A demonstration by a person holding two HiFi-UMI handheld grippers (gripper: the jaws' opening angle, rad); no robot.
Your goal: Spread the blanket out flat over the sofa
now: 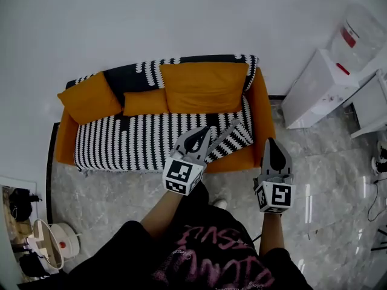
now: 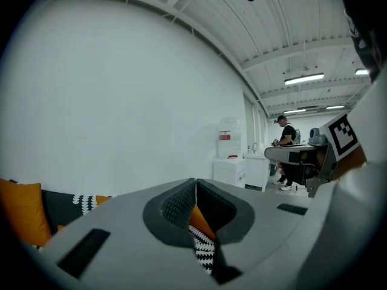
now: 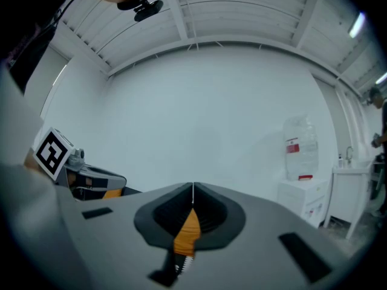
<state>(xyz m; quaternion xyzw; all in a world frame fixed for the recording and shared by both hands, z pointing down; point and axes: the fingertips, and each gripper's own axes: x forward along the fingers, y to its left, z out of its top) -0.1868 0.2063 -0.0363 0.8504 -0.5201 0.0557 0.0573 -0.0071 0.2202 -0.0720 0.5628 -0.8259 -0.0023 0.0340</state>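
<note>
Both your tools are clenched and empty. The left gripper hangs over the near right part of the seat with its jaws pressed together; in its own view only sofa and stripes show through the slot behind the tips, nothing pinched. The right gripper sits off the sofa's near right corner, above the floor, and its jaws meet the same way.

The blanket lies on the sofa, covering the seat and running up over the backrest behind the cushions. Most of it looks flat, but just ahead of your left gripper the near right corner is turned back in a diagonal flap. That is likely why you are holding that hand there, ready to reach it.

The floor is pale, glossy marble. A plain white wall stands behind the sofa, and a white water dispenser stands to the right.
</note>
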